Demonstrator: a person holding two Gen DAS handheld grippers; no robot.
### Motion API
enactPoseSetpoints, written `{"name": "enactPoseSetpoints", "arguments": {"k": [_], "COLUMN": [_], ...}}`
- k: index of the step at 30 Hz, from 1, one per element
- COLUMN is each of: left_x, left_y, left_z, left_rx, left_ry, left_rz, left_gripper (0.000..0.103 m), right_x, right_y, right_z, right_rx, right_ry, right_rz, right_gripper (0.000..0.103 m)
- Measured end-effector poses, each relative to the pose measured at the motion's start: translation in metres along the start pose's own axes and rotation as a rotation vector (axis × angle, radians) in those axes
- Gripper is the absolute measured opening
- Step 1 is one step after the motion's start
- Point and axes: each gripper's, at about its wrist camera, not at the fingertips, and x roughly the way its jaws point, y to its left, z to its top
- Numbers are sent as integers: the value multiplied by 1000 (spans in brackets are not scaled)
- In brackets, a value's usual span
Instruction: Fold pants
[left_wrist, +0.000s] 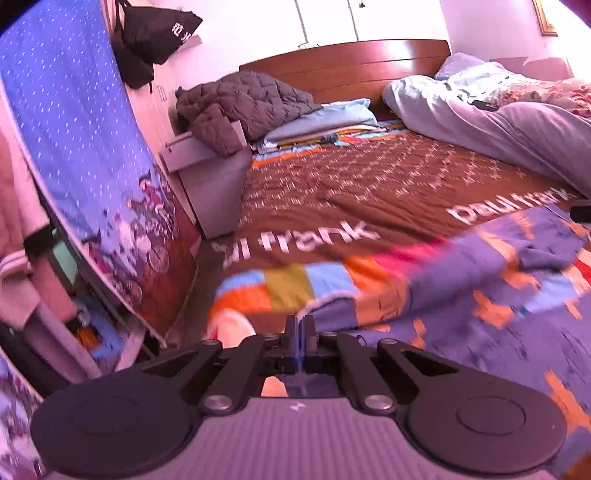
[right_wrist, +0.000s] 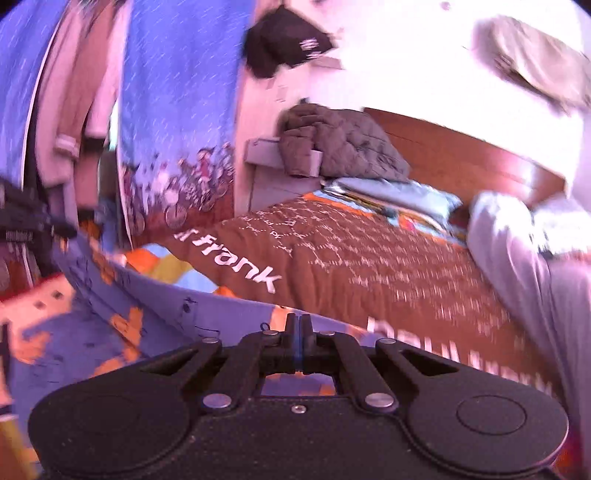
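the left tool (left_wrist: 300, 326) has its two fingers pressed together on an edge of the pants (left_wrist: 480, 295), a purple garment with orange figures on it, and the right tool (right_wrist: 299, 325) is pinched the same way on another stretch of that cloth (right_wrist: 155, 306). the pants hang and drape between the two tools over the foot edge of the bed (left_wrist: 369, 192), near its left corner, partly lifted and not lying flat; both views are smeared by motion, so the exact shape of the cloth cannot be made out. judged from this, the fold is in its early or middle part: the garment is gripped at two points and being carried over the bed, but no finished crease or neat stack shows, and the laying down, smoothing and further halving look to be left. the bed carries a brown quilt with white lettering and a bright striped border, free of clutter across its middle. toward the headboard (left_wrist: 347, 66) lie a blue pillow (left_wrist: 325, 118) and a rumpled pale duvet (left_wrist: 498, 125) along the right edge. a brown padded jacket (left_wrist: 240, 107) sits heaped on the bedside stand at the head corner. a blue starred curtain (left_wrist: 74, 147) hangs along the left side, with a black bag (left_wrist: 155, 33) hooked high on the wall.
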Motion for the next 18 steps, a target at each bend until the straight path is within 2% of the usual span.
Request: {"name": "enactPoseSetpoints", "arguments": {"k": [3,6,8,10,12,15,18], "left_x": [-15,-23,-27,-26,-24,-13,-5], "left_y": [-12,-27,-36,-42,-42,-30,-18], "left_z": [-29,-51,-65,-74,-83,-94,-99], "left_rx": [27,83,117,110,26,-131,-216], "left_ry": [11,29,16,23,57,96,98], "left_rz": [-3,15,27,25,12,-35,-66], "left_gripper": [0,0,0,0,0,0,0], "right_x": [-28,-32,-27,-17,-5,27,67], "right_y": [10,27,36,42,44,43,38], "right_z": [-26,-48,-54,-52,-47,-26,-5], "right_rx": [32,-2,-62,-84,-106,-168,-206], "right_ry": [43,129,155,171,187,214,260], "right_rz": [5,45,54,79,99,124,167], "right_gripper": [0,0,8,19,21,31,36]}}
